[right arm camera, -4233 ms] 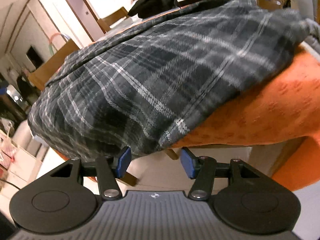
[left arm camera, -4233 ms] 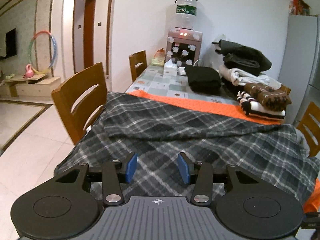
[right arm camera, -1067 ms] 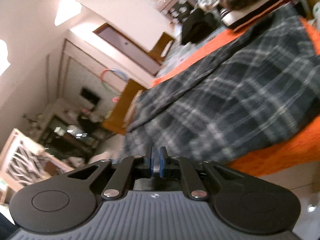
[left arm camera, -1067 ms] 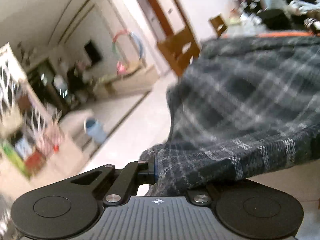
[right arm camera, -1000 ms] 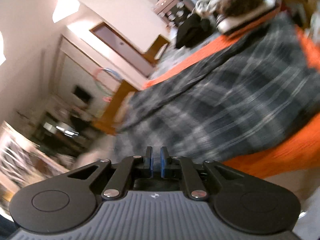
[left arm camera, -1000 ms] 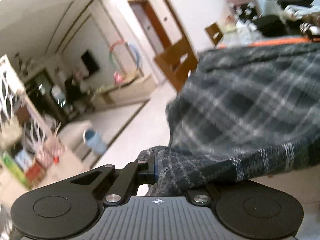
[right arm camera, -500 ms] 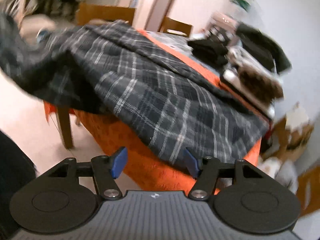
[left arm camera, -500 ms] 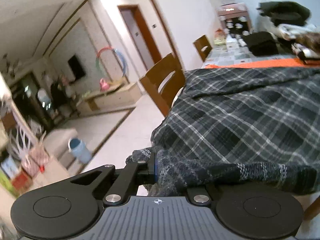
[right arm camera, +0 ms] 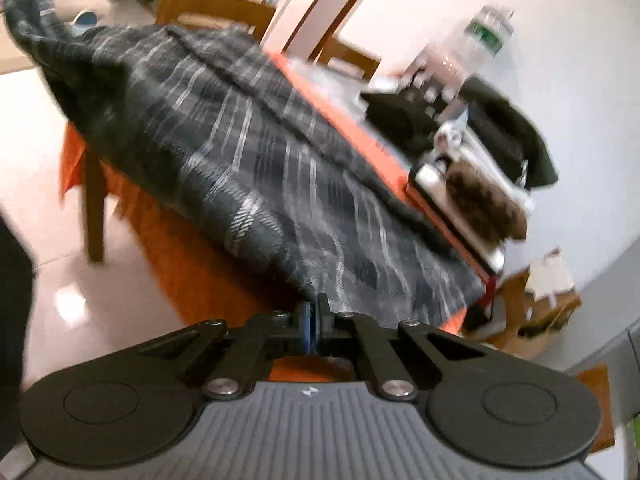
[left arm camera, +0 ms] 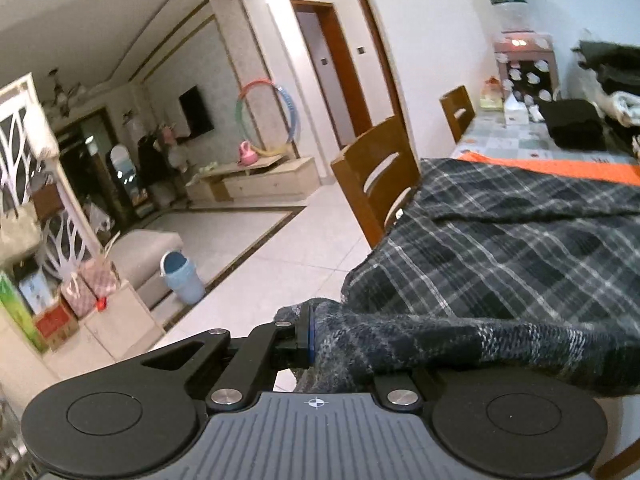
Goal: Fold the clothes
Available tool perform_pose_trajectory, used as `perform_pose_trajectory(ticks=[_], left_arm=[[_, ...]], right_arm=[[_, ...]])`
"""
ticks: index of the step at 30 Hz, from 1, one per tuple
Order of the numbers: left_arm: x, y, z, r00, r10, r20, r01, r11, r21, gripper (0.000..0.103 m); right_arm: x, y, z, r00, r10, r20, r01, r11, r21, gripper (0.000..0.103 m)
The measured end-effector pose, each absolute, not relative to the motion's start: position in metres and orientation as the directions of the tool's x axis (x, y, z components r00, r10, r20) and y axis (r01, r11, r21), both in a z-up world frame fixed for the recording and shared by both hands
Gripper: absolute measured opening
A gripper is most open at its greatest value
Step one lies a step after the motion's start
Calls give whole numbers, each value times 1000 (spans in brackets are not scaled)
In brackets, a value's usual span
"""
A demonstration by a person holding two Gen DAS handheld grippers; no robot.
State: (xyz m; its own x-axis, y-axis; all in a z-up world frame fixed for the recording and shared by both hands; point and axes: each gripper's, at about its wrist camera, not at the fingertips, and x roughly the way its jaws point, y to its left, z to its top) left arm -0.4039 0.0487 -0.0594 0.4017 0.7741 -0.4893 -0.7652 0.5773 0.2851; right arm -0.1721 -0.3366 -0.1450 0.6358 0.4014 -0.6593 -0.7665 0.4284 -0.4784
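A dark grey plaid garment (left arm camera: 508, 248) lies spread over the orange-covered table (left arm camera: 560, 166). My left gripper (left arm camera: 320, 338) is shut on its near left corner, and the bunched cloth hides the right finger. In the right wrist view the same plaid garment (right arm camera: 248, 152) hangs over the table's near edge. My right gripper (right arm camera: 314, 322) is shut at the garment's lower hem, jaws pressed together, with the cloth edge right at the tips.
Wooden chairs (left arm camera: 376, 172) stand at the table's left side. Stacks of folded clothes (right arm camera: 476, 184) and a water dispenser (left arm camera: 516, 52) sit at the far end. An orange cloth (right arm camera: 200, 264) drapes down the table front. Cardboard boxes (right arm camera: 540, 300) stand on the floor at the right.
My right gripper was open half a second ago and has shut at the garment's hem. My left gripper keeps its hold and has turned toward the table.
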Motion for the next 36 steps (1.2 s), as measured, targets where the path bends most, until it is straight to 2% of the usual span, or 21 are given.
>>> perform_pose_trajectory(ticks=[4,8,21,32,34,36], left_arm=[[-391,63,-64,377,770,-515,-794,555,248,6],[-366,81,-65,369,773,-516,-801,546,245,6],[-212,175,-75,436,708,-555,-692,658,296,11],[-79,223,-144,408,603,-686,-523,770,366,17],[-72,227,-149,397,600,-695,-518,771,369,24],[-66,231,-151,395,605,-691,-522,767,373,43]], right_arm=[[-175,-337,-143,546,371,-751,-834,319,-450,3],[-170,-325,-152,510,336,-792,-859,254,-445,3],[-95,-283,-141,543,234,-806,-807,410,-425,3],[-38,-260,-157,452,106,-886,-803,481,-353,3],[-35,-258,-158,438,95,-894,-803,487,-342,3],[-32,-257,-159,430,85,-899,-802,493,-337,3]])
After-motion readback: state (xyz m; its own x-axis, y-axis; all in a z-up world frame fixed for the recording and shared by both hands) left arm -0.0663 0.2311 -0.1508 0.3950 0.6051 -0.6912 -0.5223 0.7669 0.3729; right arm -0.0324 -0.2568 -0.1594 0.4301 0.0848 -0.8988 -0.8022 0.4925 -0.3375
